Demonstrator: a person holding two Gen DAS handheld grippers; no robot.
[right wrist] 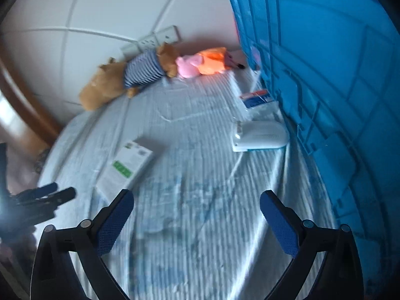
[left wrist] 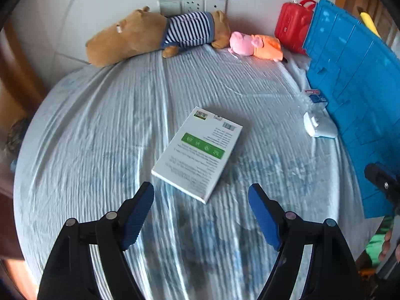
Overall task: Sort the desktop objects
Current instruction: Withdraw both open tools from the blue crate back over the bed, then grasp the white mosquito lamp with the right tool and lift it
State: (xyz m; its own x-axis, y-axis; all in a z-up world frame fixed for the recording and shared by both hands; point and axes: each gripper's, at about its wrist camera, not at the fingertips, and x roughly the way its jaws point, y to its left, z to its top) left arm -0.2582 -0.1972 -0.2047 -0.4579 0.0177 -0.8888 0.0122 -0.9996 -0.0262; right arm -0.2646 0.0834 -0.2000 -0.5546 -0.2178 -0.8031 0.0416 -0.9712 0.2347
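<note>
A flat white box with a green band (left wrist: 197, 153) lies on the striped pale-blue cloth (left wrist: 112, 125), just beyond my left gripper (left wrist: 201, 191). Its jaws stand open and empty, one corner of the box close to the gap. The same box (right wrist: 125, 167) shows left of my right gripper (right wrist: 196, 197), which is open and empty over bare cloth. A white router-like device (right wrist: 260, 136) lies ahead on the right, against the blue crate (right wrist: 337, 87). A small blue and white packet (right wrist: 257, 98) lies behind it.
A brown plush in a striped shirt (left wrist: 150, 37) and a pink and orange plush (left wrist: 255, 45) lie along the back wall under a socket strip (left wrist: 192, 5). A red case (left wrist: 292, 30) stands behind the blue crate (left wrist: 355, 95). The other gripper (right wrist: 42, 197) shows at the left edge.
</note>
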